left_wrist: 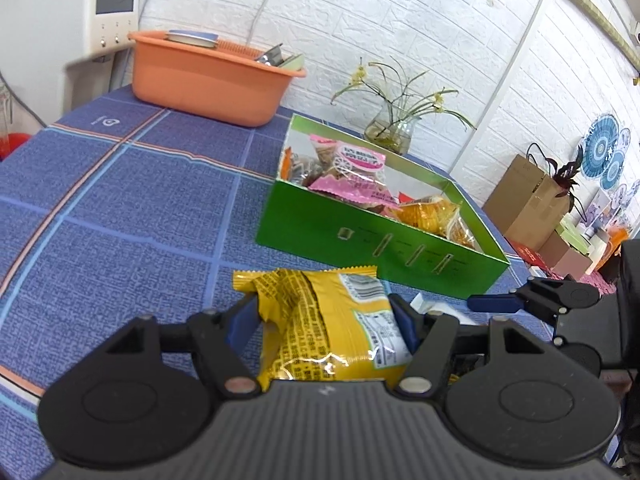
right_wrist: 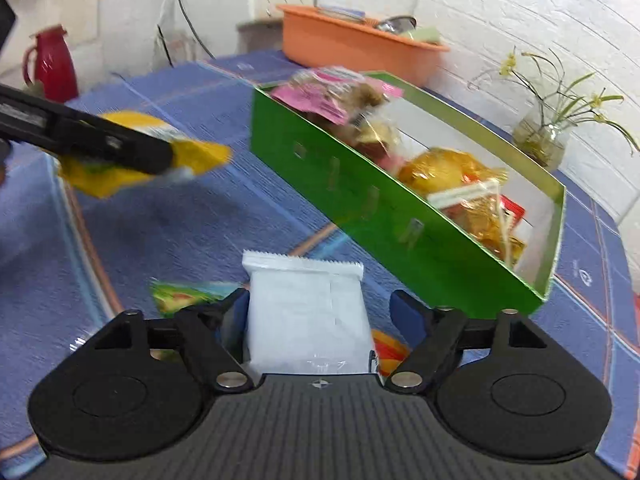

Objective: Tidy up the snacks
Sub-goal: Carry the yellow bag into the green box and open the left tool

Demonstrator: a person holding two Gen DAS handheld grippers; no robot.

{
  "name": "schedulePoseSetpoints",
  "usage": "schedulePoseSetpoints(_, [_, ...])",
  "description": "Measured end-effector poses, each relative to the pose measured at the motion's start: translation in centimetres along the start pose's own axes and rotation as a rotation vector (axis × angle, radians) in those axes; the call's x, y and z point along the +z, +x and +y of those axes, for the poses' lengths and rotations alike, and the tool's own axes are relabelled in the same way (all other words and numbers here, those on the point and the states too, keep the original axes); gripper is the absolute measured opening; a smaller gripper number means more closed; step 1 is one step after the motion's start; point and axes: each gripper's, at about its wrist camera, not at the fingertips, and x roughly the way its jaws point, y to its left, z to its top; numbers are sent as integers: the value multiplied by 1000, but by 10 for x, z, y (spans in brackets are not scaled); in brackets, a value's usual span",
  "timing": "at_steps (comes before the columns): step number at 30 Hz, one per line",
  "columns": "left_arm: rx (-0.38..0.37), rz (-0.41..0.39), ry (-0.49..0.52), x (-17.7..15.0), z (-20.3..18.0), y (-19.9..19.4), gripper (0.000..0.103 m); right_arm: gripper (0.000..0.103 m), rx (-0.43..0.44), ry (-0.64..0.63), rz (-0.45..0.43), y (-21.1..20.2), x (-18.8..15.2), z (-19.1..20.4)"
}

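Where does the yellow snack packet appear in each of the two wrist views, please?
Left wrist: the yellow packet sits low and central, clamped in the left tool, in front of the green box.
Right wrist: it is at the left edge, mid-height, gripped by that tool's dark fingers.
Shared landmark: the green box.

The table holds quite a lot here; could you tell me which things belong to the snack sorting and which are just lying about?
Belong: yellow snack packet in left gripper; white packet between right gripper jaws; green box.

Lying about: orange basin; flower vase; red jug.
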Motion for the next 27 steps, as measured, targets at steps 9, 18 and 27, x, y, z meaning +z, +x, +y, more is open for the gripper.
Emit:
schedulePoseSetpoints(9, [21,8,9,-1,2,8,67,103,-24,115,-24,1,-14,-11])
schedulePoseSetpoints(18, [98,-41,31,-1,-8,3,67,103,22,386,-253,-42,-35,-23])
schedulePoseSetpoints(27, [113,-43,84,5,-29,6,67,103,223,561,-285,-53,-43,-24])
